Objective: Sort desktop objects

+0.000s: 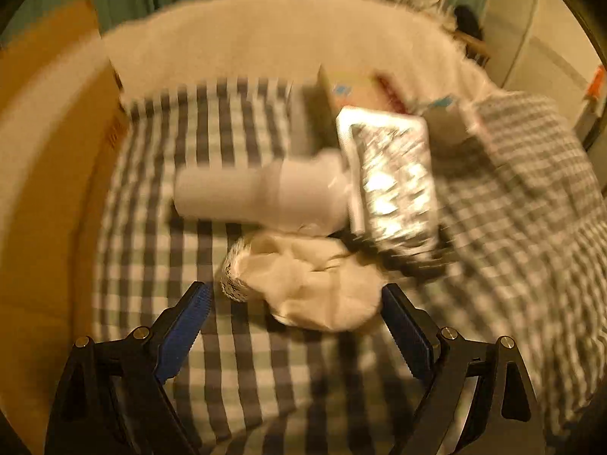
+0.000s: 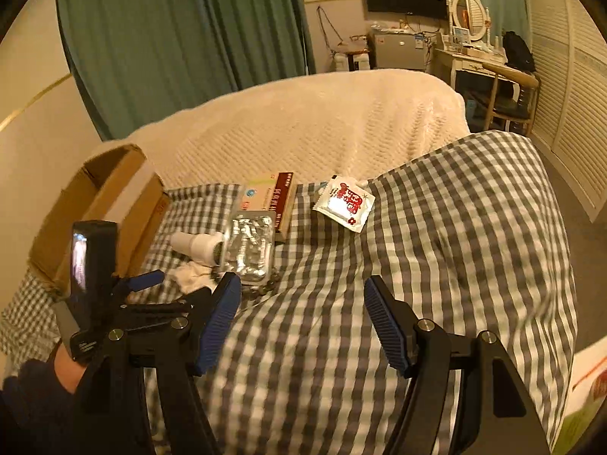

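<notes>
Left gripper is spread wide with nothing held, straddling the crumpled tissue at lower centre; right gripper hangs released too. Risk: closing could snag the checked cloth or nudge the foil blister pack.

No legible text on anything.
</notes>
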